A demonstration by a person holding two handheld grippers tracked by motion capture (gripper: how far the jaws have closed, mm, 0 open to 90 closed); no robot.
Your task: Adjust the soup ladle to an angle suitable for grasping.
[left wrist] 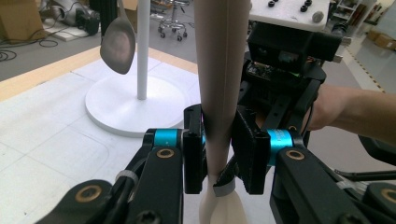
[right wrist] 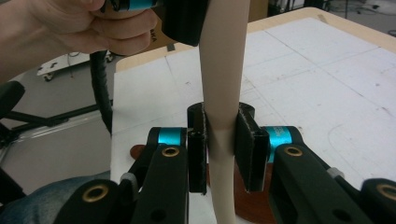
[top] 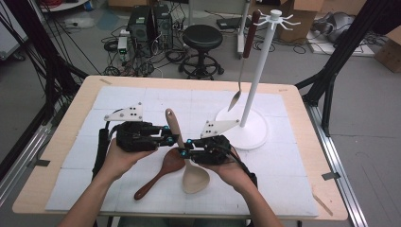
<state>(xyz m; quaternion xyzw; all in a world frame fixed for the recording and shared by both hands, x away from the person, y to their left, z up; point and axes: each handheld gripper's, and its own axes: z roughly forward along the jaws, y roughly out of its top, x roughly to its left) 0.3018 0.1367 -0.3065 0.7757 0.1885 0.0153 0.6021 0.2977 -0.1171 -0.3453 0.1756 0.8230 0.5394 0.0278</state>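
Pale spoon [top: 184,156]: held between both grippers near the middle of the table, handle pointing far, bowl near; a dark wooden spoon [top: 161,172] lies under it
Rack [top: 255,90]: far right, one metal spoon [top: 241,66] hanging; the likely goal
Left gripper [top: 166,135]: clamped on the handle; keep hold
Right gripper [top: 185,150]: clamped lower down; let go only one side, so the handle can't slip

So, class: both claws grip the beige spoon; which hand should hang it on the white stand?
Probably the right: the right claw sits beside the stand and grips the beige spoon low, leaving its handle end free; the left claw is farther.
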